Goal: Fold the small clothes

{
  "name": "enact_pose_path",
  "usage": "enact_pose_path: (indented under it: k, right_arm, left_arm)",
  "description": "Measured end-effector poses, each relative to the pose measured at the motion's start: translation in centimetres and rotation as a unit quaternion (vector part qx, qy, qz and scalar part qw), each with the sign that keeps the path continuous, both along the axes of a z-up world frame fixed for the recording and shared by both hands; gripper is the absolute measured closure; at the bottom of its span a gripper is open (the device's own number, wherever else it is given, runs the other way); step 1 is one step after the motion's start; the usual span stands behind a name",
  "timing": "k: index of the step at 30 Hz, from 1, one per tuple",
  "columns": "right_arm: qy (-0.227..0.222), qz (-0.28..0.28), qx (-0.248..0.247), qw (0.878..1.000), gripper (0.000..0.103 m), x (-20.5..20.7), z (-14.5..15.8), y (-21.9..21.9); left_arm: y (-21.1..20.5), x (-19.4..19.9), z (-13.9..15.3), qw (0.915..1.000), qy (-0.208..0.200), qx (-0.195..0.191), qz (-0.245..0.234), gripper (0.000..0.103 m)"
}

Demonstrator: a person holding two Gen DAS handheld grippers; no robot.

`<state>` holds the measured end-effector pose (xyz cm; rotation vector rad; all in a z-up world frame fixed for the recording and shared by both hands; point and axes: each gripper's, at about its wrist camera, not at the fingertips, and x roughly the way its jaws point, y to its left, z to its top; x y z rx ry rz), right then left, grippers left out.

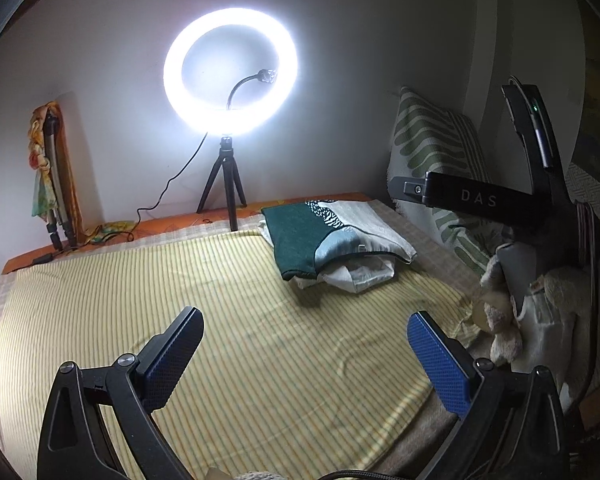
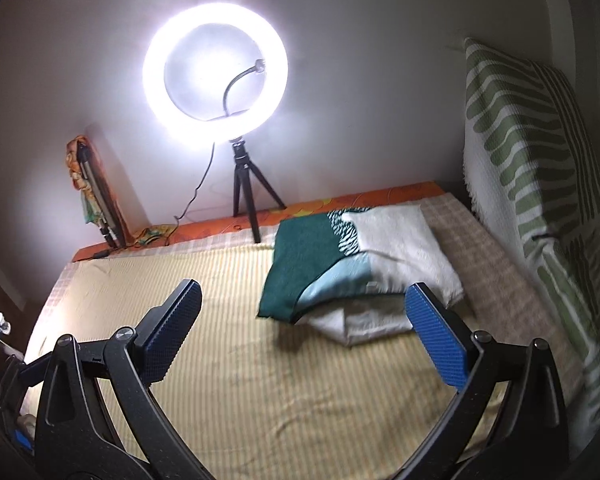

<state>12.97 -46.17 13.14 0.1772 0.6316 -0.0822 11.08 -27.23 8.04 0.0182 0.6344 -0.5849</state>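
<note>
A folded stack of small clothes [image 2: 352, 268] sits at the far right of the striped sheet [image 2: 228, 360], so some folding looks done. Both the left gripper [image 1: 304, 360] and right gripper [image 2: 302, 336] hang wide open and empty, and an unfolded heap [image 1: 540, 312] waits near right.

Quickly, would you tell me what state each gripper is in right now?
Left gripper: open, holding nothing, above the striped sheet.
Right gripper: open, holding nothing, just short of the folded clothes.
</note>
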Motion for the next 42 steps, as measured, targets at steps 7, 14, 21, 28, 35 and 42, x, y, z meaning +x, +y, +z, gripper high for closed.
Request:
enact_pose_path:
  k: [7, 14, 21, 28, 35, 42]
  right_arm:
    - [-0.007, -0.034, 0.036, 0.999, 0.000, -3.4, -2.4, 1.5]
    - [0.007, -0.048, 0.026, 0.998, 0.000, -4.1, -5.1, 2.1]
    - [0.018, -0.054, 0.030, 0.998, 0.000, -3.9, -6.5, 1.9]
    - [0.020, -0.056, 0.041, 0.997, 0.000, -3.4, -7.1, 1.8]
    - [0.022, -0.055, 0.035, 0.998, 0.000, -3.2, -7.4, 2.0]
    - [0.023, -0.052, 0.037, 0.998, 0.000, -3.1, -7.5, 2.2]
  left_arm:
    - [1.1, -1.9, -0.9, 0.9997, -0.008, 0.022, 0.003, 0.001]
    - [1.2, -2.4, -2.2, 0.9994, -0.012, 0.031, 0.004, 0.000]
    - [0.9, -2.9, -3.4, 0.9986, -0.010, 0.052, -0.003, 0.000]
    - [0.8, -3.0, -3.9, 0.9983, -0.007, 0.058, -0.006, 0.001]
    - [0.7, -3.2, -3.9, 0.9981, -0.009, 0.060, -0.009, 0.000]
    - [0.8, -3.3, -3.8, 0.9981, -0.010, 0.061, -0.009, 0.001]
